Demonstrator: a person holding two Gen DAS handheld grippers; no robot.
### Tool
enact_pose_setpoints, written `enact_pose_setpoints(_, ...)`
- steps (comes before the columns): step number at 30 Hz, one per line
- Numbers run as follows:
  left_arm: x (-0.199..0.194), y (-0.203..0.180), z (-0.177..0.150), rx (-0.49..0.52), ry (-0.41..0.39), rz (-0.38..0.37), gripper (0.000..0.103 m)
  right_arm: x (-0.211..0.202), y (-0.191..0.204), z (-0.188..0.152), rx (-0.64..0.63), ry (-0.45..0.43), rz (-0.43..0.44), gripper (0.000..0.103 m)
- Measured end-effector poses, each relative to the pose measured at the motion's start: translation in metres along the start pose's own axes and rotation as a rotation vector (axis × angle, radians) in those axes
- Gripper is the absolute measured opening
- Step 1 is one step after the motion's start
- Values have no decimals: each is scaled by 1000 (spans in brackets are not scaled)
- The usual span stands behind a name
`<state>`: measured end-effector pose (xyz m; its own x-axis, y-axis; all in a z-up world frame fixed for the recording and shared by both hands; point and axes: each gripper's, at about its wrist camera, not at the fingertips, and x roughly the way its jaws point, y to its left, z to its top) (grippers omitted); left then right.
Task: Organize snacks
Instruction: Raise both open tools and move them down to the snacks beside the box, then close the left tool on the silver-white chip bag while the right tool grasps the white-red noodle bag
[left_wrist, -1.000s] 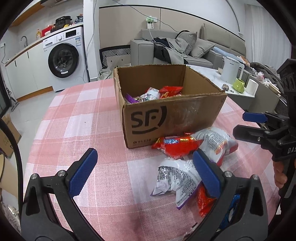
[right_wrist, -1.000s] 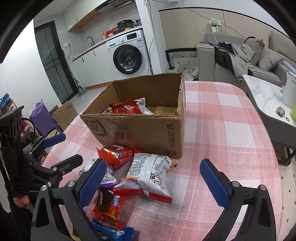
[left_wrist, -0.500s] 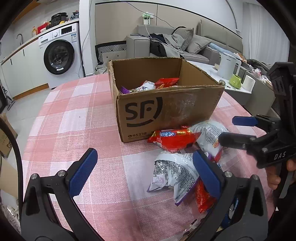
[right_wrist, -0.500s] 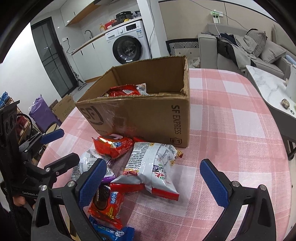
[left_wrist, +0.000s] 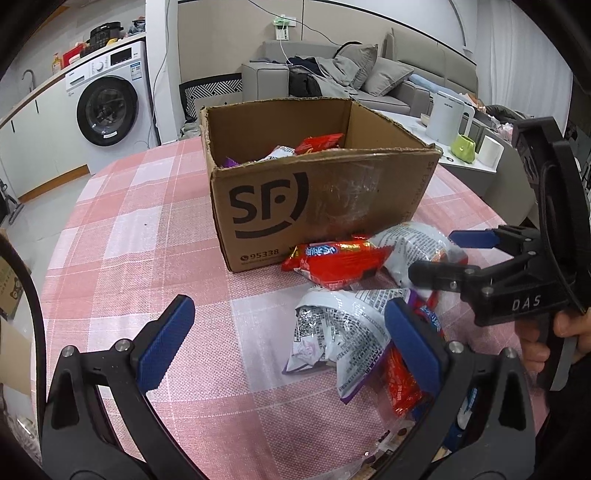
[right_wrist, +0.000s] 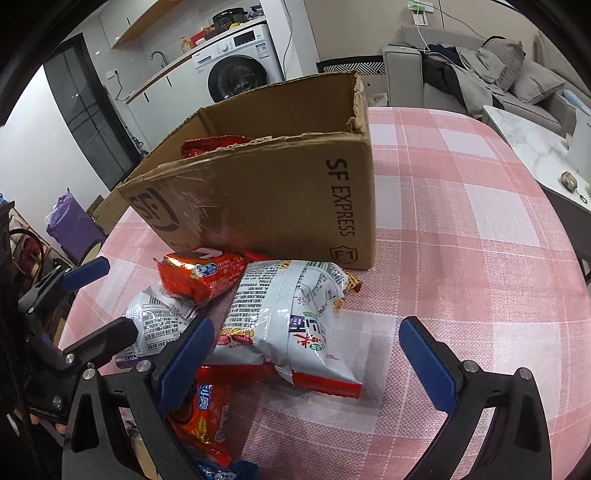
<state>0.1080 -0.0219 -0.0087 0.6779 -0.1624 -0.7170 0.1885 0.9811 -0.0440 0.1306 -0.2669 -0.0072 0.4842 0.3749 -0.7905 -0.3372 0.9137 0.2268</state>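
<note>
An open cardboard SF box (left_wrist: 317, 199) (right_wrist: 266, 199) stands on the pink checked tablecloth (left_wrist: 129, 236) with several snack packs inside. In front of it lie loose packs: a red pack (left_wrist: 336, 260) (right_wrist: 201, 273), a large white pack (right_wrist: 284, 325) (left_wrist: 413, 240), a silver-white pack (left_wrist: 336, 336) (right_wrist: 159, 325) and a red cookie pack (right_wrist: 203, 413). My left gripper (left_wrist: 288, 343) is open and empty, low over the cloth beside the silver-white pack. My right gripper (right_wrist: 306, 354) is open and empty, straddling the large white pack's near end; it also shows in the left wrist view (left_wrist: 443, 254).
A washing machine (left_wrist: 110, 99) and counter stand at the back left. A grey sofa (left_wrist: 362, 74) is behind the box. A side table to the right holds a white kettle (left_wrist: 445, 118), a green cup (left_wrist: 463, 147) and a white cup.
Both grippers have moved forward and lower toward the loose packs; the box looms larger. The right gripper has closed in on the large white pack. Both stay open.
</note>
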Motion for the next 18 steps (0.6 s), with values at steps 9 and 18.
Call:
enact_pose_setpoints(9, 10, -5, -3, 16, 31, -36, 102, 4, -4, -3, -11, 5, -11, 91)
enact_pose_setpoints(18, 24, 1, -6, -35, 59, -120, 102, 12, 3, -8, -36, 1, 27, 75)
